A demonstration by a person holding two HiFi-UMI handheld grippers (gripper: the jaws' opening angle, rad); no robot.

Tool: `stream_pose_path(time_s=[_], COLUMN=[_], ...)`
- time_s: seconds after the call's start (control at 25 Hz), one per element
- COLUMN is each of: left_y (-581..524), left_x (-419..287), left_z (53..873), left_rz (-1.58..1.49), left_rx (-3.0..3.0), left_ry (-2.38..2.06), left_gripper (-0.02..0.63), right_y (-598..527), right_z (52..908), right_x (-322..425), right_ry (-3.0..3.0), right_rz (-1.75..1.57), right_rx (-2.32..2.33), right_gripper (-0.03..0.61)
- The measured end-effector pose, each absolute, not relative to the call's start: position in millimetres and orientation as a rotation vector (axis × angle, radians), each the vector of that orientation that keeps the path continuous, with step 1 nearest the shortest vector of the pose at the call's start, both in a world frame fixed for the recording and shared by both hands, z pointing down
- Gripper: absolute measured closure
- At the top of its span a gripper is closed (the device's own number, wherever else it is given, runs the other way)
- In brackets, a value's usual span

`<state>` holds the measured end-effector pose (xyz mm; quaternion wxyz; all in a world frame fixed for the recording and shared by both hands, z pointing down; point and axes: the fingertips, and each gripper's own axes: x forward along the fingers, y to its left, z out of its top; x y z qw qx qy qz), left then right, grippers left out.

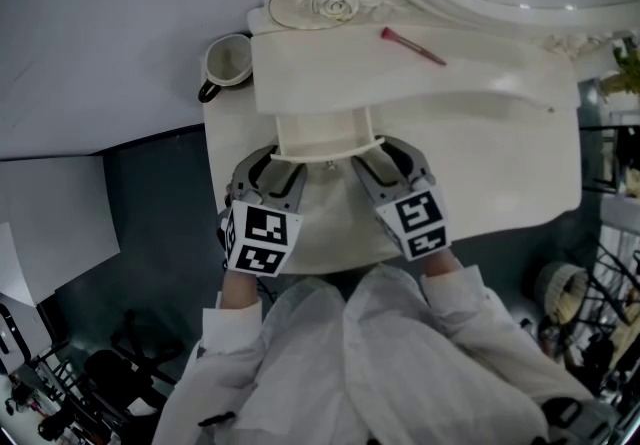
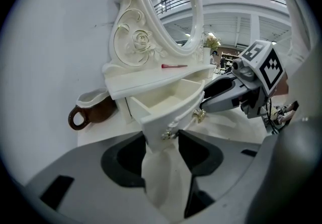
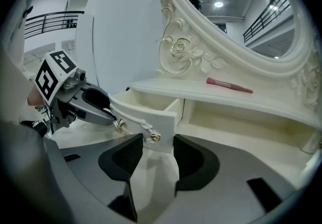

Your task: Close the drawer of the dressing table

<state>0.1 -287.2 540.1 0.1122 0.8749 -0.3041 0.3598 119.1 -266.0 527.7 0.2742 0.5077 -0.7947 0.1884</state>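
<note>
A small white dressing table (image 1: 460,98) with an oval mirror (image 2: 168,9) stands on a white tabletop (image 1: 520,188). Its drawer (image 1: 325,136) is pulled out toward me and looks empty inside. My left gripper (image 1: 283,171) is open at the drawer's front left end, with one gold knob (image 2: 168,135) just ahead of its jaws (image 2: 162,141). At the front right end my right gripper (image 1: 387,163) is open too, the other knob (image 3: 155,137) sitting between its jaw tips (image 3: 158,140). Each gripper shows in the other's view, the right gripper (image 2: 236,92) and the left gripper (image 3: 83,102).
A brown mug (image 1: 228,63) with a white inside stands left of the dressing table, against the wall. A pink stick-like item (image 1: 412,46) lies on the shelf above the drawer. Past the tabletop's edges is dark floor with a chair (image 1: 120,363) and clutter.
</note>
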Motion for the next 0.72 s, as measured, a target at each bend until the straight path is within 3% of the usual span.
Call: stream_pose_path(time_s=[0.72], left_y=[-297], left_x=[0], left_z=[548], left_rz=[1.049], left_rx=[2.516], left_ry=[-0.908], left_gripper=[0.408], right_y=[-275], right_z=[543], right_x=[123], right_ry=[-2.123], right_rz=[0.574], right_rx=[1.391], right_gripper=[0.385])
